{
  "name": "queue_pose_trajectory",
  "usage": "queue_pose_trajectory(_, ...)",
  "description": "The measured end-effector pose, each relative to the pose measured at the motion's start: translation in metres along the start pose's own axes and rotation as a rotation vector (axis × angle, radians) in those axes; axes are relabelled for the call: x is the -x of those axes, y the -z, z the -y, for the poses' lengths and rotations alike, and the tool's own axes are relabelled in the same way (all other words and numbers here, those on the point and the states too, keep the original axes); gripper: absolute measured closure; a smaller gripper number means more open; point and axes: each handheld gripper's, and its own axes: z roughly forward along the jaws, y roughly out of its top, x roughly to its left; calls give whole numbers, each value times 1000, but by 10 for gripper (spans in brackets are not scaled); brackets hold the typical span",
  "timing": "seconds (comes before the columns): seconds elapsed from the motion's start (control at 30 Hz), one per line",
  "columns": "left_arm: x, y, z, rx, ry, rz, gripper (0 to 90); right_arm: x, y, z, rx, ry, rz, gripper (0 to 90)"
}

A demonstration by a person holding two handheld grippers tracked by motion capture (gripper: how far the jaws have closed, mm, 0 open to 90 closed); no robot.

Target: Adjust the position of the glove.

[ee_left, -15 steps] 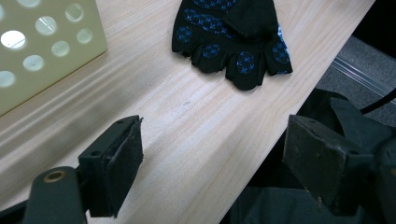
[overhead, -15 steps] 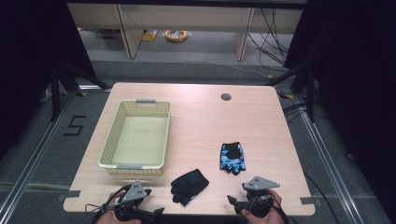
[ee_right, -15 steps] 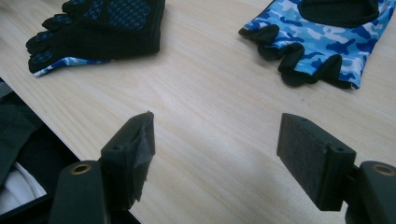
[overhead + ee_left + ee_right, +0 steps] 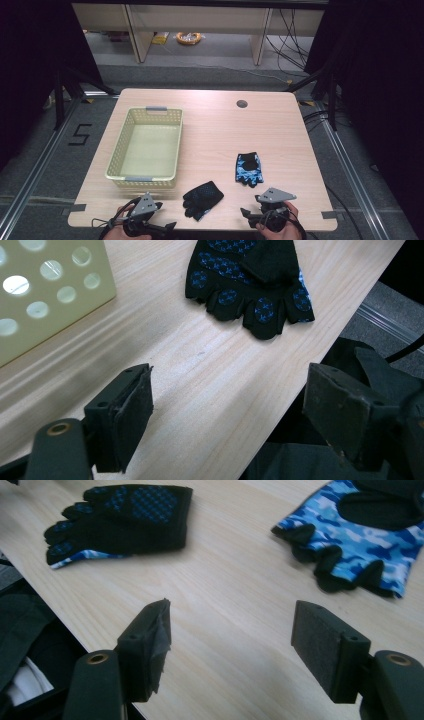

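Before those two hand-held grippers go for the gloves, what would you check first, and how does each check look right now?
1. Left hand-held gripper open and holding nothing: ok.
2. Right hand-held gripper open and holding nothing: ok.
3. Black glove lies flat on the table, nothing on top of it: ok.
4. Blue camouflage glove lies apart from the black one, so each can be picked alone: ok.
5. Basket upright with nothing inside: ok.
6. Which glove is meant to go first: cannot tell.
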Motion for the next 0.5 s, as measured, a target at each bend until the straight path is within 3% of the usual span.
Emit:
queue_pose_trajectory(0.2, 1, -1, -2, 24, 18, 12, 193, -6, -7, -11, 16, 50, -40, 386)
queue_pose_trajectory(0.23, -1, -1, -3, 25, -9, 9, 193, -6, -9, -16, 17, 61, -63, 402)
queue_pose_trajectory(0.3, -1, -2, -5, 17, -17, 7, 197, -8, -11, -21, 15, 66, -76, 424)
queue_pose_trajectory(0.37, 2, -4, -6, 38, 3, 13, 200, -8, -15, -25, 29, 95, -75, 437)
queue_pose_trajectory(0.43, 4, -6, -7, 44, 17, 13, 206, -10, -17, -30, 23, 87, -77, 443)
queue_pose_trajectory(0.5, 5, -8, -9, 57, 12, 19, 208, -10, -21, -36, 30, 105, -76, 452)
